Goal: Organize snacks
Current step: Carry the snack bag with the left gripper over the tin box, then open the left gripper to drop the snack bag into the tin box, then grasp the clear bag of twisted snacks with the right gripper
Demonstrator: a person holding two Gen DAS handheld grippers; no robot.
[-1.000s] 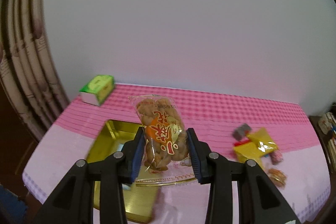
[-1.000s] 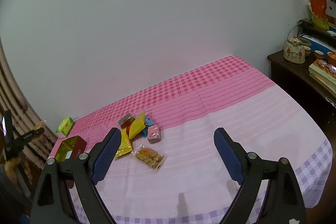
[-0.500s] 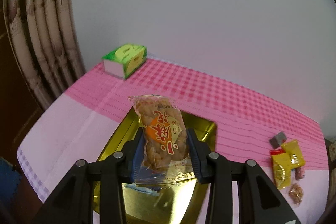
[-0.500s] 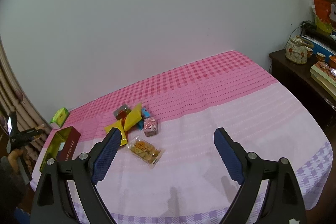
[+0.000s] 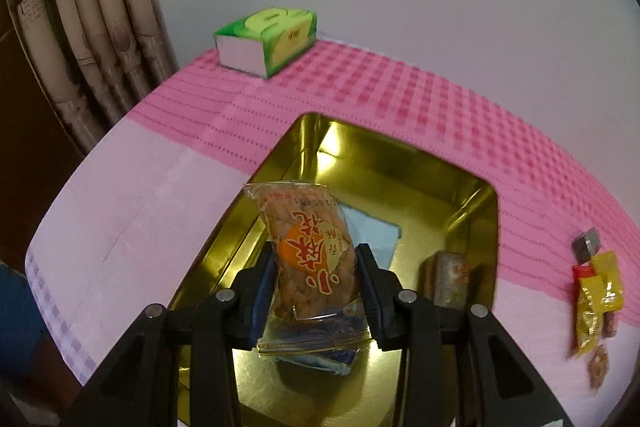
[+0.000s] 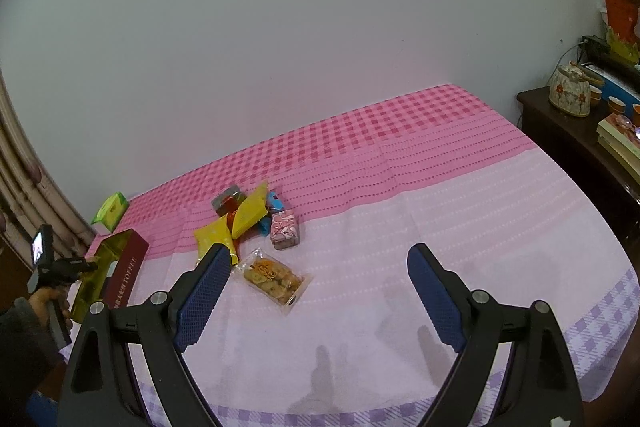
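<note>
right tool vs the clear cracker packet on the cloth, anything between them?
Nothing: in the right wrist view only bare tablecloth separates the open right tool from the clear cracker packet.

Pink-clothed table carries gold tin, tissue box, snack packets.

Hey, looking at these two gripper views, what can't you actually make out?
- Left wrist view: the gold tin's near floor, hidden behind the left gripper and its snack packet.
- Left wrist view: the brown wrapped item inside the tin, too blurred to identify.
- Right wrist view: the tin's contents, too small and edge-on.
- Right wrist view: the blue packet, mostly hidden under the yellow packets.
</note>
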